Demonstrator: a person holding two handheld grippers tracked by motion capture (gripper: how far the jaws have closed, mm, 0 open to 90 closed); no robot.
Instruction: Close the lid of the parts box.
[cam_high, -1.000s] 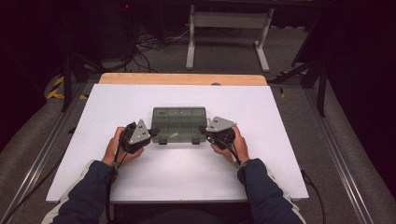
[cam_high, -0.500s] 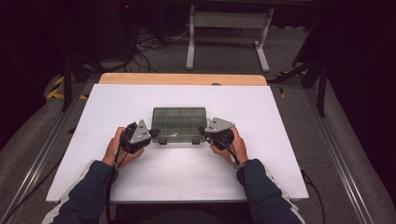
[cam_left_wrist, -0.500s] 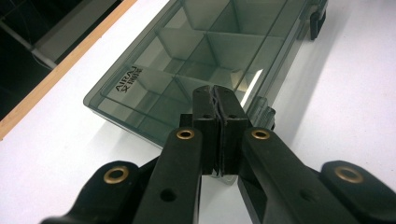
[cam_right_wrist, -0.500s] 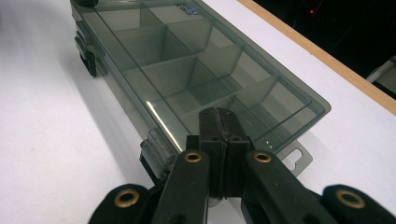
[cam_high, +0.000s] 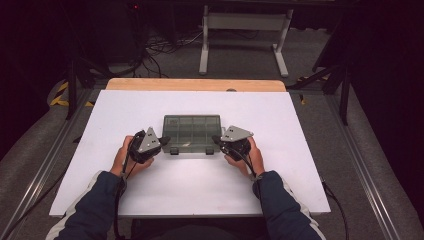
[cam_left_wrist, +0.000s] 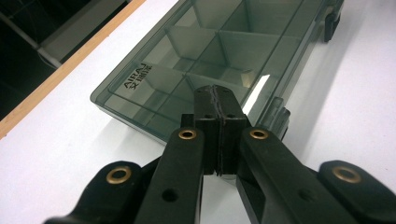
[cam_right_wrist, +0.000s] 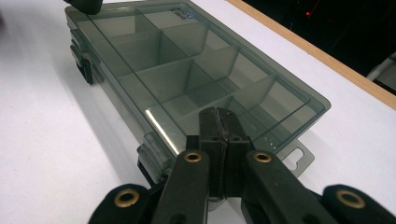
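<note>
The compartment box (cam_high: 192, 132), smoky see-thru plastic w/ divider walls inside, lies flat on the white tabletop (cam_high: 100, 125), about mid-width, nearer the front edge than the far wooden edge. Lid is down; two dark latches (cam_high: 174, 150) on the front long side look still fastened, though too small in the high view to be sure. Compartments look empty thru the lid in both gripper views.

Progress, as a judgement: very early. Nothing opened, nothing taken out or put in. Both hands are just parked at the box's short ends, so the work in hand looks like bracing or getting set to open the lid. Left to do: pop the latches, lift the lid, whatever follows.

Left hand-held gripper (cam_high: 162, 141): jaws clenched tight together, pads meeting w/ no gap, nothing between them. Seen in the left gripper view (cam_left_wrist: 218, 100), the tip sits at the box's left short end near the front corner, right at or just over the lid edge; contact can't be told for certain.

Right hand-held gripper (cam_high: 216, 140): same, jaws pressed fully together, holding nothing. In the right gripper view (cam_right_wrist: 218, 116) the tip is over the right end of the lid, close to the corner w/ the hang tab (cam_right_wrist: 299, 156); looks like touching or near-touching, can't confirm.

Neither grips the box; the closed tips flank it end to end.
</note>
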